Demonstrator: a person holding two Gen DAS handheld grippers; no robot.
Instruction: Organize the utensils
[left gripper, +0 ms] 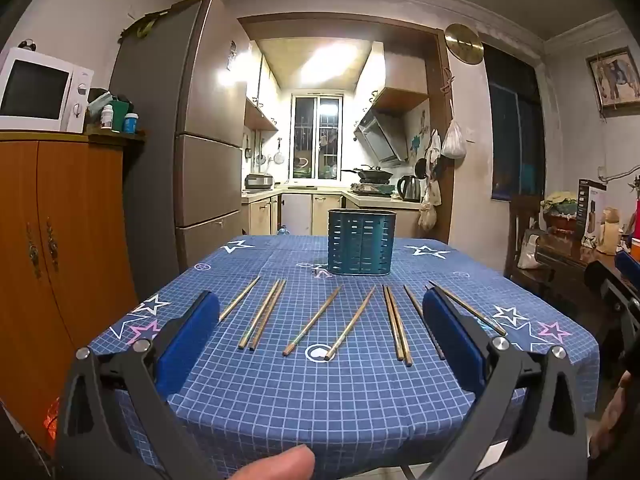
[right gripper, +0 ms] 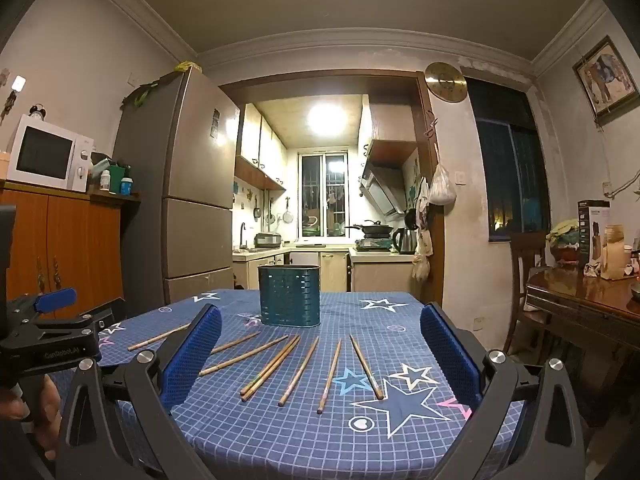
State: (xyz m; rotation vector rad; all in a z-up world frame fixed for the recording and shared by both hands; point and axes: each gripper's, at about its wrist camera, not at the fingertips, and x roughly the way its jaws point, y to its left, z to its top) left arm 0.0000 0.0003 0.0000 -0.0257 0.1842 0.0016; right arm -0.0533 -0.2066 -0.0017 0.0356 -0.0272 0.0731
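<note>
Several wooden chopsticks lie spread in a row on the blue checked tablecloth; they also show in the right wrist view. A teal slotted utensil holder stands upright behind them, also seen in the right wrist view. My left gripper is open and empty, hovering above the near side of the table. My right gripper is open and empty, also above the near side. The left gripper shows at the left edge of the right wrist view.
A wooden cabinet with a microwave and a tall fridge stand to the left. A dark wooden table with boxes and a chair stand to the right. The kitchen lies behind the table.
</note>
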